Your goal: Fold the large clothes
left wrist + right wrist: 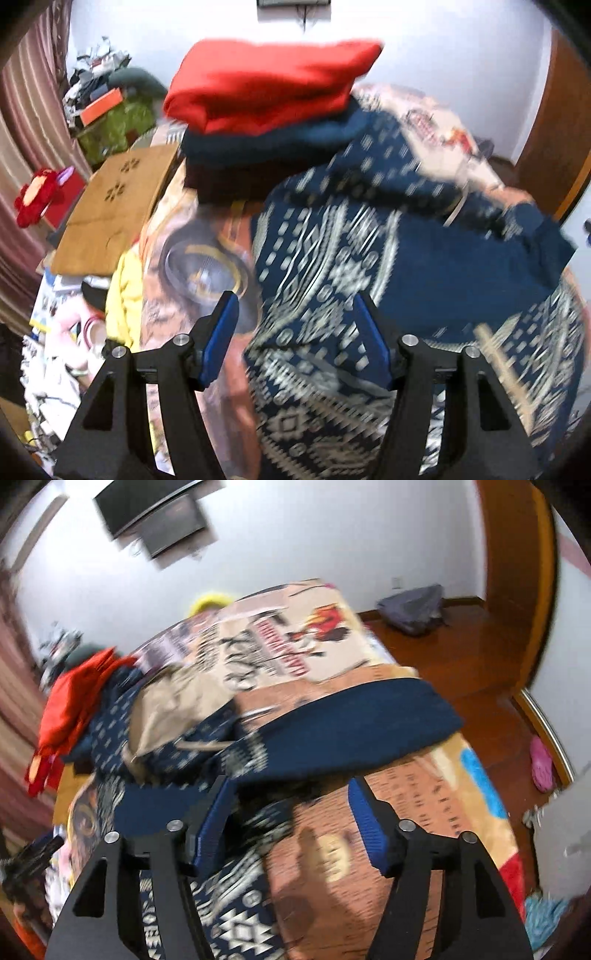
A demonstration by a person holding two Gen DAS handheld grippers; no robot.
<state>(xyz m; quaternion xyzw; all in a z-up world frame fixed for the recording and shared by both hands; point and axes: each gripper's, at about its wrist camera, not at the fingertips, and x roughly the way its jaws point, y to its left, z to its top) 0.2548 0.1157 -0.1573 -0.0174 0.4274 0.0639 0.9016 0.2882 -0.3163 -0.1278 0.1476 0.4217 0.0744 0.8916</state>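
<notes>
A navy garment with a white geometric pattern (369, 266) lies rumpled on the bed; it also shows in the right wrist view (332, 723), with a plain navy fold stretched across the bed. My left gripper (295, 314) is open and empty, its blue fingers (221, 332) above the garment's left edge. My right gripper (291, 797) is open and empty, just above the garment's near part. Both views are motion-blurred.
A stack of folded clothes, red (266, 85) on top of dark blue (266, 144), sits at the bed's far left. The bed has a printed orange blanket (424, 805). A wooden board (110, 214) and clutter lie left of the bed. Wooden floor (461, 657) lies to the right.
</notes>
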